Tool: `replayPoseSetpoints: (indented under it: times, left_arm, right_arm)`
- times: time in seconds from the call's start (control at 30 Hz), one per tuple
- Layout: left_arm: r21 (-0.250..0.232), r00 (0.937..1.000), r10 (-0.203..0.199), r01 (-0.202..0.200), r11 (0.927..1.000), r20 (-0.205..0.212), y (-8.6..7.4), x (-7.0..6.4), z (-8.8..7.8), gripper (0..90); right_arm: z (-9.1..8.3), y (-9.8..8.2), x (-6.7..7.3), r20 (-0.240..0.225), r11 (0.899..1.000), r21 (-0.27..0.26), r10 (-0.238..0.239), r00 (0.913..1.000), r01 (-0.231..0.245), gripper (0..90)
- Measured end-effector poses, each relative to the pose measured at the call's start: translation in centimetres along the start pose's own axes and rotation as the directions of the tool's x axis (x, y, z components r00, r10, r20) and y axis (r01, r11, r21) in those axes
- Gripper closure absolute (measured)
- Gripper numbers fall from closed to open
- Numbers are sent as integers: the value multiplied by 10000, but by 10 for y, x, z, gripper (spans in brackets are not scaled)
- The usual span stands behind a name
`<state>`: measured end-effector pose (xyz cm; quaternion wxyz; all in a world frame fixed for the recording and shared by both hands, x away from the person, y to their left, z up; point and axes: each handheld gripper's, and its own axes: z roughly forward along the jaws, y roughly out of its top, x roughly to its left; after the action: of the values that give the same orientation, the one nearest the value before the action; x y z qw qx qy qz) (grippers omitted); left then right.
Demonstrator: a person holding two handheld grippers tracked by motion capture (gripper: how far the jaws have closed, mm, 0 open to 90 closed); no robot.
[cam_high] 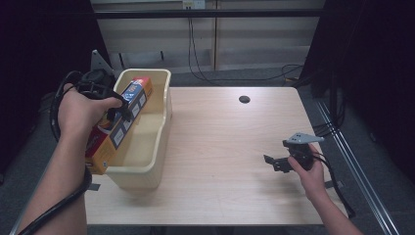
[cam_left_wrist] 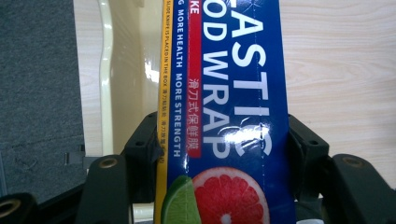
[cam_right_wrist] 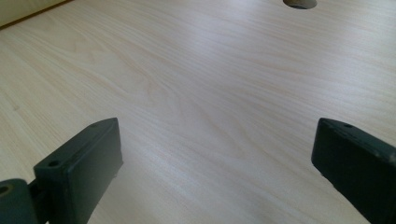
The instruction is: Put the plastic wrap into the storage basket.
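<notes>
The wrap box (cam_high: 117,125) is a long, narrow carton of plastic food wrap, held slanted over the near left rim of the tub (cam_high: 165,105), its far end above the tub's inside and its near end sticking out past the rim toward the person. It looks light and stiff along its length, though thin card like this likely dents if squeezed hard, and its glossy blue face (cam_left_wrist: 233,107) seems slick. The left gripper (cam_high: 119,108) is clamped across the box's narrow width, roughly mid-length; in the left gripper view both jaws press on the long edges. A hold near the middle is probably best, since a grip near one end would let the long box swing or twist. The right gripper (cam_high: 272,162) rests low over the bare table (cam_high: 220,147), well apart from the tub, jaws wide with nothing between them.
</notes>
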<state>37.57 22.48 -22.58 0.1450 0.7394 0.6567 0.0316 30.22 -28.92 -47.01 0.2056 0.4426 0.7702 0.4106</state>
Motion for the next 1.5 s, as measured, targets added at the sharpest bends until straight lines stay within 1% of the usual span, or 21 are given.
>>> replayPoseSetpoints:
  times: [0.03,0.07,0.1,0.17,0.37,0.47,0.6,0.63,0.7,0.73,0.8,0.93,1.0,1.13,1.17,1.2,1.27,1.33,1.37,1.4,1.5]
  left_arm:
    - [-28,9999,-150,150,9999,-18,0,0,1,409]
    - [8,9999,130,-130,9999,-38,0,3,2,408]
    - [56,9999,160,-160,9999,-40,0,4,3,408]
    - [89,10000,-36,37,10000,-56,-1,2,7,408]
    - [253,9999,-7,10,9997,-105,0,1,18,408]
    - [309,9998,-134,138,9994,-141,0,-1,24,408]
    - [360,9998,-152,156,9992,-114,0,1,29,407]
    - [378,9999,-60,64,9993,-116,0,2,30,408]
    - [384,9998,-184,188,9991,-112,-1,2,33,408]
    - [474,9999,-109,113,9988,-76,-1,3,34,408]
    - [504,9996,-239,245,9984,-115,-1,4,37,408]
    - [559,9996,-251,257,9981,-110,-2,6,44,408]
    - [626,9993,-378,380,9973,-33,-2,6,47,408]
    - [702,9993,-369,373,9968,-72,-2,8,53,408]
    - [700,9995,-283,290,9971,-109,-1,8,55,407]
    - [701,9993,-367,367,9969,-9,-2,8,57,407]
    - [748,9991,-414,412,9963,9,-2,8,61,407]
    - [732,9993,-363,370,9966,-114,-1,8,65,407]
    - [803,9989,-464,467,9957,-54,-1,7,66,407]
    - [798,9991,-409,415,9960,-90,0,8,68,407]
    - [900,9988,-482,482,9948,-22,0,8,74,407]
  right_arm:
    - [0,0,0,1,10000,2,3,10000,-3,16]
    - [0,0,0,-7,10000,2,6,10000,-6,16]
    - [0,0,0,-4,10000,0,5,10000,-5,17]
    - [0,0,0,-13,10000,4,4,10000,-4,16]
    - [0,0,0,-28,10000,15,-24,10000,24,17]
    - [0,0,0,-13,10000,40,-20,10000,20,17]
    - [0,0,0,-47,10000,27,-29,10000,29,17]
    - [0,0,0,-26,10000,13,-54,10000,54,16]
    - [0,0,0,-28,10000,7,-50,10000,50,16]
    - [0,0,0,-23,10000,4,-47,10000,47,17]
    - [0,0,0,-40,10000,21,-29,10000,30,17]
    - [0,0,0,-35,10000,25,-37,10000,37,17]
    - [0,0,1,-27,10000,40,-30,10000,30,16]
    - [0,0,1,-23,10000,52,14,10000,-14,17]
    - [0,0,1,-11,10000,42,2,10000,-2,17]
    - [0,0,1,-26,10000,54,7,10000,-7,17]
    - [0,0,1,-2,10000,40,-32,10000,32,17]
    - [1,-1,2,-23,10000,59,-18,10000,18,17]
    - [1,-1,2,-51,10000,72,-11,10000,11,17]
    - [1,-1,2,-49,10000,70,-18,10000,19,17]
    - [0,-1,2,-25,10000,53,4,10000,-4,17]
